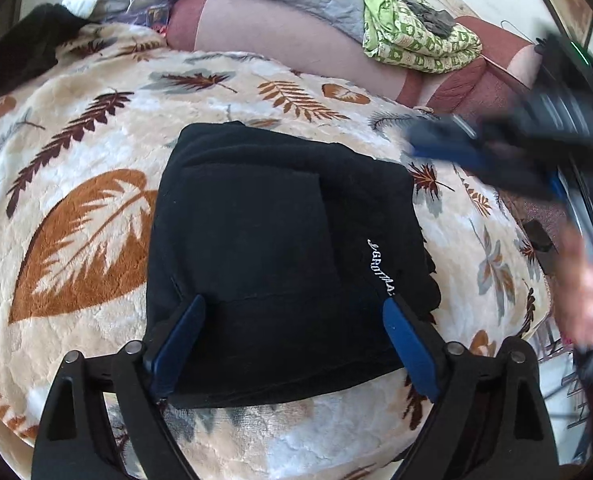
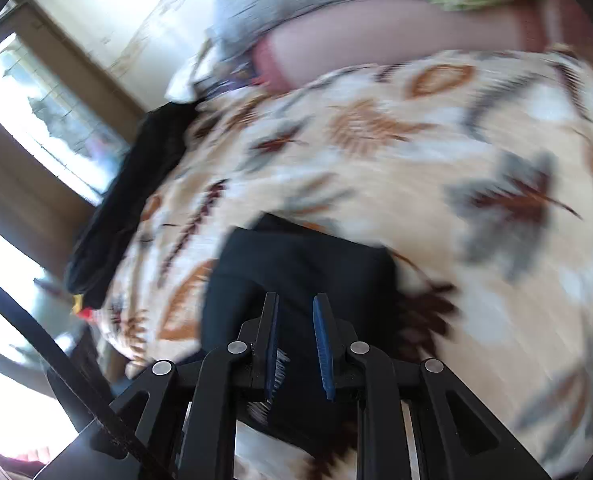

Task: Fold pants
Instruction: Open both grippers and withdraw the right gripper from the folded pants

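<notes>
Black pile [image 1: 12, 44] at far left edge of bed. Leaf-print blanket [image 1: 76, 216] underneath everything. Folded black pants [image 1: 280, 248] lying mid-blanket in a compact rectangle, white lettering near right edge. Left gripper [image 1: 292, 308] above near hem, jaws wide, 2 blue pads [image 1: 178, 344] straddling the fabric. Right gripper [image 2: 296, 312] blurred at far right, off the pants, jaws narrow, holding nothing.

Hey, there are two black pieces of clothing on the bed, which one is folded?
The black pants in the middle of the leaf-print blanket, framed by the left gripper. They form a neat rectangle with white lettering; the other black garment lies bunched at the blanket's edge.
</notes>
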Available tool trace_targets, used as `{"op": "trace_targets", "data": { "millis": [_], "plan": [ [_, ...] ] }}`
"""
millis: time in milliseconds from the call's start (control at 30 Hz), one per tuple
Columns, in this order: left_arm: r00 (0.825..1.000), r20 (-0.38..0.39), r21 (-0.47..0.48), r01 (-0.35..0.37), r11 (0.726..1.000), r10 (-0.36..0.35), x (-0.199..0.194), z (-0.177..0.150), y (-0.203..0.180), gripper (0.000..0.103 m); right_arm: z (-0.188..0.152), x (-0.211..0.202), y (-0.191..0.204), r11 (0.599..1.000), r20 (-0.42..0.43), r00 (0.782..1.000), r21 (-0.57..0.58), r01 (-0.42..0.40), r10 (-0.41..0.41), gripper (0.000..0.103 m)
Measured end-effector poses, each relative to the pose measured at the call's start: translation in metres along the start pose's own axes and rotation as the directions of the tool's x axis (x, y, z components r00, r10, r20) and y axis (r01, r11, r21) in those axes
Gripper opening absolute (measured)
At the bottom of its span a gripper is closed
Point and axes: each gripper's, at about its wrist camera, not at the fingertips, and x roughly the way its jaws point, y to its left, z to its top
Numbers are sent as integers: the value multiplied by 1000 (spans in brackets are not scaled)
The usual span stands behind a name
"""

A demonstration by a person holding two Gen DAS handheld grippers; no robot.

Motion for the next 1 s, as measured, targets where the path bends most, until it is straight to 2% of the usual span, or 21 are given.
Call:
{"op": "trace_targets", "data": {
  "millis": [67, 133, 200, 233, 267, 300, 333, 367, 400, 433, 467, 500, 533, 567, 600, 733, 867, 933, 1000],
  "plan": [
    [1000, 17, -6, 12, 1000, -12, -1, -1, 2, 89, 23, 34, 19, 995, -74, 993, -34, -91, 88, 21],
    [999, 30, -12, 22, 1000, -22, -1, -2, 3, 89, 40, 71, 33, 986, -164, 974, -46, -163, 153, 21],
    [999, 37, -15, 29, 999, -29, -2, -3, 5, 89, 49, 110, 45, 968, -273, 933, -32, -250, 232, 21],
    [999, 39, -14, 32, 999, -32, -2, -3, 5, 89, 51, 138, 49, 952, -350, 891, 4, -306, 288, 21],
    [999, 39, -12, 31, 999, -31, -1, -2, 5, 89, 51, 152, 50, 949, -379, 876, 20, -315, 299, 21],
    [999, 40, -10, 29, 1000, -29, -1, -2, 6, 89, 52, 169, 50, 957, -400, 876, 16, -288, 270, 21],
    [999, 40, -9, 30, 999, -30, -1, -2, 7, 89, 57, 186, 46, 980, -399, 900, -21, -200, 175, 21],
    [999, 41, -10, 30, 999, -30, 0, -2, 7, 89, 62, 193, 42, 989, -384, 916, -43, -145, 117, 16],
    [999, 41, -10, 29, 1000, -29, 0, -2, 7, 89, 70, 197, 36, 996, -344, 938, -61, -68, 43, 11],
    [999, 43, -6, 27, 1000, -26, 0, -2, 5, 89, 80, 194, 29, 999, -275, 961, -46, 5, -17, 12],
    [999, 45, 6, 19, 1000, -19, 0, -2, 4, 89, 88, 184, 23, 992, -195, 972, -33, 125, -129, 26],
    [999, 46, 14, 14, 1000, -14, 0, -2, 3, 89, 93, 170, 16, 969, -110, 963, 3, 248, -246, 33],
    [999, 48, 23, 5, 1000, -6, 0, -3, 1, 89, 96, 151, 7, 964, -46, 966, 68, 257, -254, 45],
    [999, 49, 26, 0, 1000, -1, 1, -3, 0, 89, 96, 135, -3, 974, -22, 982, 122, 191, -190, 47],
    [999, 49, 27, -5, 1000, 4, 1, -3, 0, 89, 94, 121, -9, 976, -11, 987, 146, 161, -161, 47],
    [1000, 17, 1, -10, 1000, 10, -4, 1, 0, 89, 65, 64, -31, 969, 39, 977, 142, 203, -211, 49],
    [999, 22, -71, 37, 997, -36, -24, 8, 9, 89, 23, 21, -46, 963, 65, 975, 182, 199, -214, 49],
    [999, 36, -105, 29, 994, -25, -33, 13, 14, 89, 1, 3, -40, 961, 102, 965, 159, 224, -242, 49],
    [999, 40, -135, 21, 991, -16, -40, 16, 19, 89, -17, -7, -31, 969, 123, 965, 118, 219, -233, 49]
  ]
}}
